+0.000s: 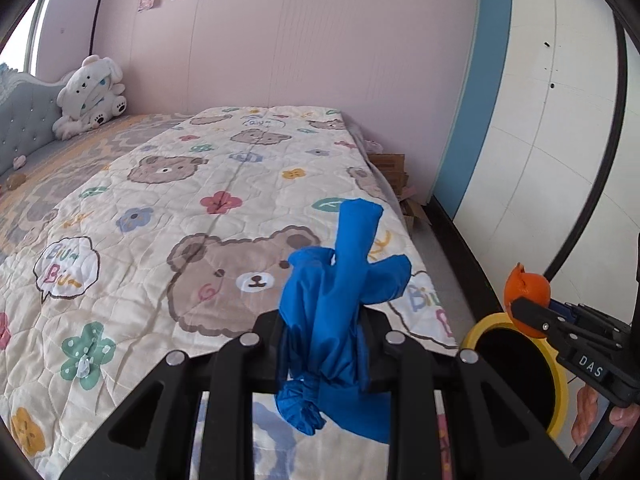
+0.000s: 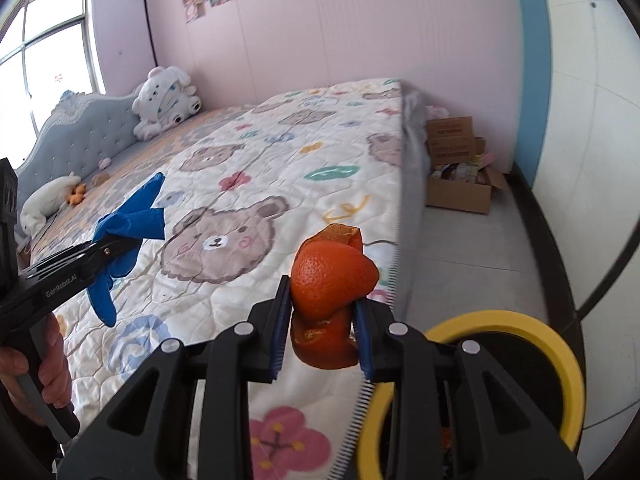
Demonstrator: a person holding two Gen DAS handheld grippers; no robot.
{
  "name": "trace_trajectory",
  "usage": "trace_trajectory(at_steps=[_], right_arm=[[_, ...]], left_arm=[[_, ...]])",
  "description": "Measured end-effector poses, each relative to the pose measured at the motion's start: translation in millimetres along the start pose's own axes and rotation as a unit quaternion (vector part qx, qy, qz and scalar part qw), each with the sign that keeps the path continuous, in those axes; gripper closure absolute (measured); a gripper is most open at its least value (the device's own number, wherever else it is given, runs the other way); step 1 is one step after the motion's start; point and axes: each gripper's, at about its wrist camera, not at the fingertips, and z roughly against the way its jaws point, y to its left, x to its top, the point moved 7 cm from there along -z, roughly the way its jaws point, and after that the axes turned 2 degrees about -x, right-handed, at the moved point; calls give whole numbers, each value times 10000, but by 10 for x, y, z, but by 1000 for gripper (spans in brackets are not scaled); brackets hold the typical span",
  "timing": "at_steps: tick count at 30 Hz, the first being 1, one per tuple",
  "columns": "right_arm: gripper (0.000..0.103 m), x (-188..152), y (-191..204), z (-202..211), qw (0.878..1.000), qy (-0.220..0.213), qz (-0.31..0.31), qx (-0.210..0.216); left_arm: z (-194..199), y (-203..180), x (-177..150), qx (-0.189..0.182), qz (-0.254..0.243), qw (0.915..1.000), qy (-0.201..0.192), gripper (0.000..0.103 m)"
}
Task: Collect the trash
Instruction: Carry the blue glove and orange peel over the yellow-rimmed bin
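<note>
Carry-to-bin step. Left claw [image 1: 320, 344] grips a blue glove [image 1: 340, 280]; right claw [image 2: 322, 316] grips orange peel [image 2: 332, 276], both above the bed [image 2: 240, 152]. The yellow-rimmed bin [image 2: 560, 360] lies at four o'clock; next, move over its mouth and release.

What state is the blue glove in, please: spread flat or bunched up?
Bunched up. The blue glove is crumpled between the left gripper's shut jaws, above the quilt, its fingers sticking out loosely.

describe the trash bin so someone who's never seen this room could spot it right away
Start at the bed with the bear-print quilt and go to its near foot corner. On the floor beside it stands the trash bin, round and dark inside. Its bright yellow rim sets it apart from the brown cardboard boxes by the wall.
</note>
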Motion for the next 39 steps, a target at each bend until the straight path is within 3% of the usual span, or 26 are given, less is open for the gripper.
trace_trajectory(at_steps=[11,19,32,39], right_arm=[[75,-184,-827,754,9970,-332,-560,-407],[75,-351,-1304,964,9937,-339,-865,-623],[75,-535,-1702,798,9899,-94,-1215,-721],[73,-629,-1815,580,9868,130,-1483,-634]], left_arm=[[161,-1031,-52,-666,-652,9956,0,80],[66,-1558,-158,-946,-1006,9904,69,80],[-317,-2035,-443,-1169,-1300,9835,465,79],[-614,-2072,-654,-1286,-1160,9802,958,75]])
